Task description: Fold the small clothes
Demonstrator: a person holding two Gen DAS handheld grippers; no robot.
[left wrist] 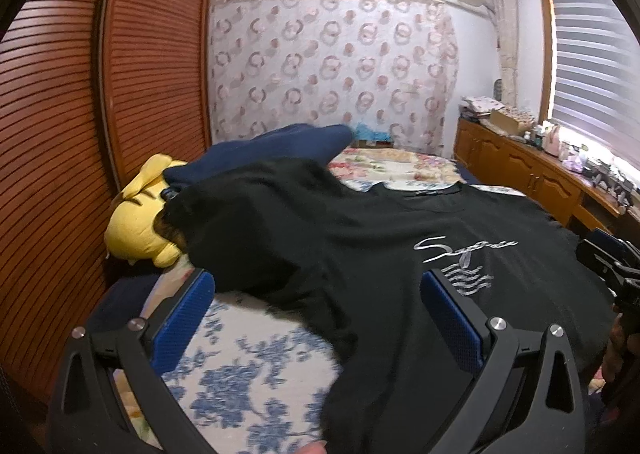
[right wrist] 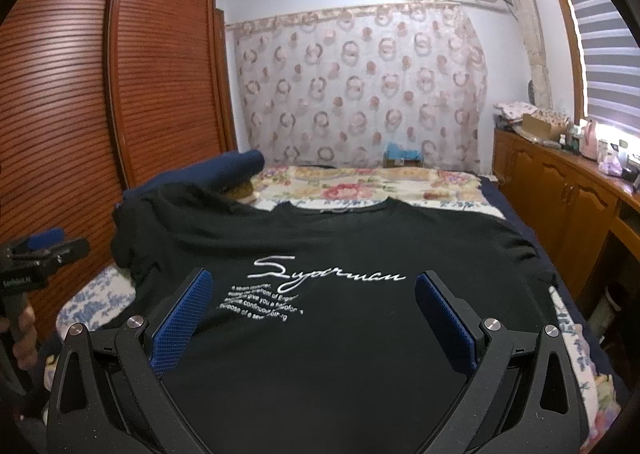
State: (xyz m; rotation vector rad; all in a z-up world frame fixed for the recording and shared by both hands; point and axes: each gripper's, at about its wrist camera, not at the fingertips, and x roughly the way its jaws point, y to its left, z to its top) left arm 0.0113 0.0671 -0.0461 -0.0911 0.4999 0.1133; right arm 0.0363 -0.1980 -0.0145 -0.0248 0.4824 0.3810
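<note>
- Black shirt (right wrist: pixel 340 238) spread print-up on the bed (right wrist: pixel 360 178), collar toward the curtain, hem toward the cameras; long axis running collar to hem, away from the viewer.
- Left sleeve (left wrist: pixel 256 214) bunched and riding up over the yellow plush (left wrist: pixel 140 214) and a navy garment (left wrist: pixel 276 146).
- Left claw (left wrist: pixel 316 318) spread wide, nothing between the pads, poised over the shirt's left edge.
- Right claw (right wrist: pixel 316 314) likewise spread wide, empty, above the chest print (right wrist: pixel 320 274).
- Risk: pinching one layer only, leaving the back panel behind and skewing the fold.
- Risk: dragging the sleeve and catching the navy garment or plush with it.
- Risk: uneven pulls twisting the shirt off its axis, wrinkling the print.
</note>
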